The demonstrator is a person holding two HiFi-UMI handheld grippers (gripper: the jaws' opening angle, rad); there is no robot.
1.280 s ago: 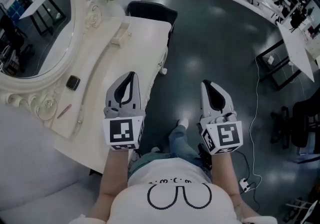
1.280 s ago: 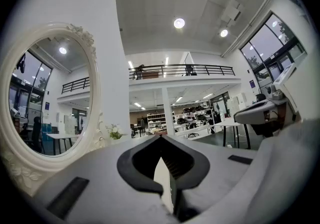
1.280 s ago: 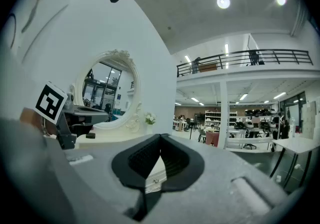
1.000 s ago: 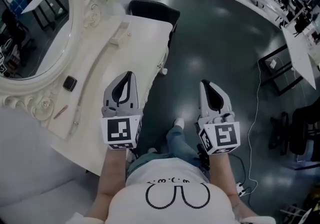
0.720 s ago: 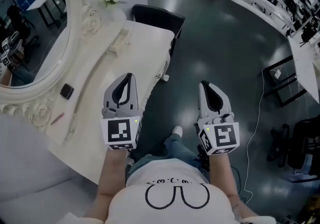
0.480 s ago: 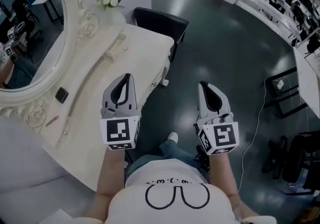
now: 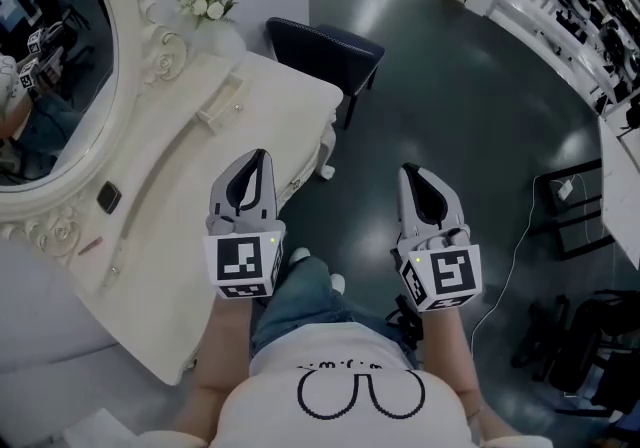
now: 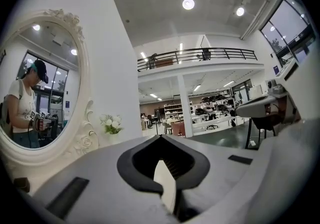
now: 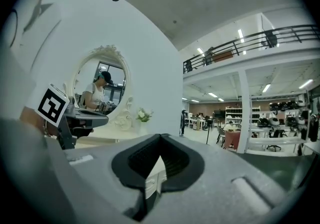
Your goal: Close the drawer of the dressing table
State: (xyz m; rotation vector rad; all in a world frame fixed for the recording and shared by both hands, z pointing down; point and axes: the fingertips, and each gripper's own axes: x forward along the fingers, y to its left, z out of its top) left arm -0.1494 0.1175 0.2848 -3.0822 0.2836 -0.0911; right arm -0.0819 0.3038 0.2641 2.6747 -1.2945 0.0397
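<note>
The cream dressing table with its oval mirror stands at the left of the head view. Its front edge runs under my left gripper, so I cannot tell whether the drawer stands open. My left gripper is shut and empty, held level over the table's front corner. In the left gripper view, the left gripper points along the mirror wall. My right gripper hangs over the dark floor, shut with nothing in it. In the right gripper view, the right gripper has a cream table panel showing behind it.
A dark chair stands at the table's far end. White flowers, a small raised box and a dark flat item sit on the tabletop. A white cable lies on the floor at right.
The person has walked along the table with both grippers still shut. The mirror and tabletop items slid left and down in the head view. A leg has stepped forward.
</note>
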